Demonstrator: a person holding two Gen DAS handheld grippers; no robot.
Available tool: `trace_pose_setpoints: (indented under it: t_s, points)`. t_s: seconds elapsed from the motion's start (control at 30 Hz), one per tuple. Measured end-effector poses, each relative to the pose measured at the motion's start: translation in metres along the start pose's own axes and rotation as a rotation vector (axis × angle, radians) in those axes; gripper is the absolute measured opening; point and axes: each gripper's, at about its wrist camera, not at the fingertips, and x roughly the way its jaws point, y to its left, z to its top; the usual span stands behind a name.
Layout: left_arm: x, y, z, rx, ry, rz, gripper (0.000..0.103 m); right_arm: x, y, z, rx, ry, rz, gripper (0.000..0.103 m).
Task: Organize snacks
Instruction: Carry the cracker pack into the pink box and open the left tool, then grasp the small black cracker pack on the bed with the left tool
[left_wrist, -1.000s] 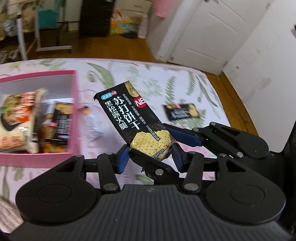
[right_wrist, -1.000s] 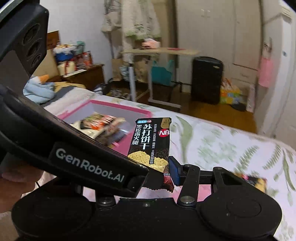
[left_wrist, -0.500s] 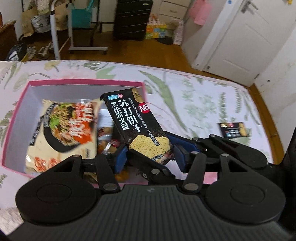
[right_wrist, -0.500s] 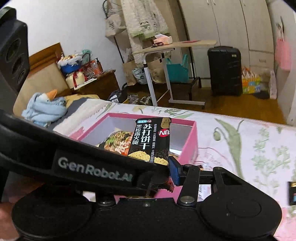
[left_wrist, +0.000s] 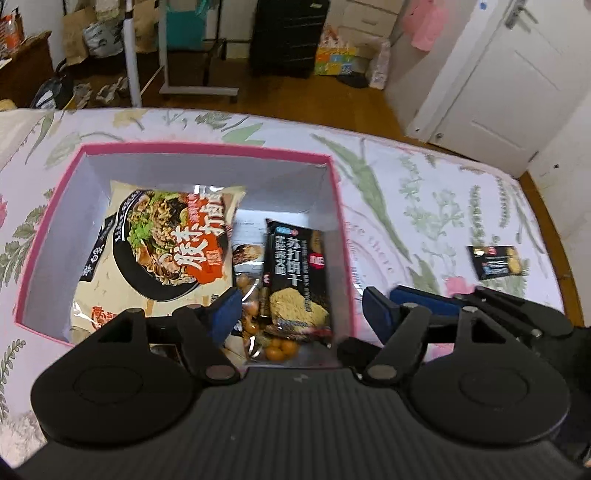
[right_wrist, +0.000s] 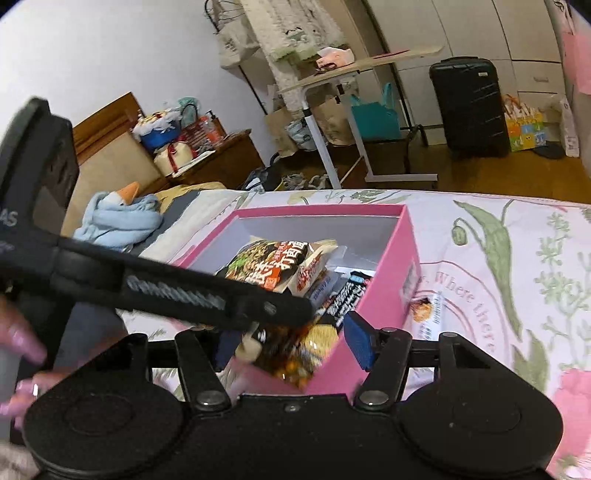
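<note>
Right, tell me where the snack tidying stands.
Done: the black soda cracker packet lies in the pink cardboard box beside the large noodle bag. In hand: nothing; the left gripper and the right gripper are both open above the box. Left: one small black snack packet on the floral bedsheet.

The box (left_wrist: 338, 206) sits at frame centre on the bed (left_wrist: 424, 192). Inside it, the noodle bag (left_wrist: 166, 251) lies left and the cracker packet (left_wrist: 297, 280) right, against the box's right wall. A second cracker packet (left_wrist: 496, 262) lies on the bed at the right edge, well apart.
</note>
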Motion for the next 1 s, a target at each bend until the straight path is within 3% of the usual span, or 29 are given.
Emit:
trace_pose_setpoints:
  t_s: [0.23, 0.57, 0.83, 1.0]
  points:
    - [-0.028, -0.034, 0.004, 0.062, 0.001, -0.092, 0.07, -0.071, -0.026, 0.0, -0.053, -0.007, -0.133, 0.068]
    - [-0.01, -0.11, 0.007, 0.135, 0.023, -0.187, 0.068, -0.14, -0.079, -0.003, -0.082, -0.017, -0.316, 0.076]
    - [0.049, -0.176, 0.006, 0.167, 0.024, -0.244, 0.068, -0.157, -0.175, -0.014, 0.054, -0.075, -0.43, 0.077]
    - [0.104, -0.215, 0.0, 0.188, 0.039, -0.249, 0.066, -0.147, -0.239, -0.026, 0.192, -0.044, -0.442, 0.077]
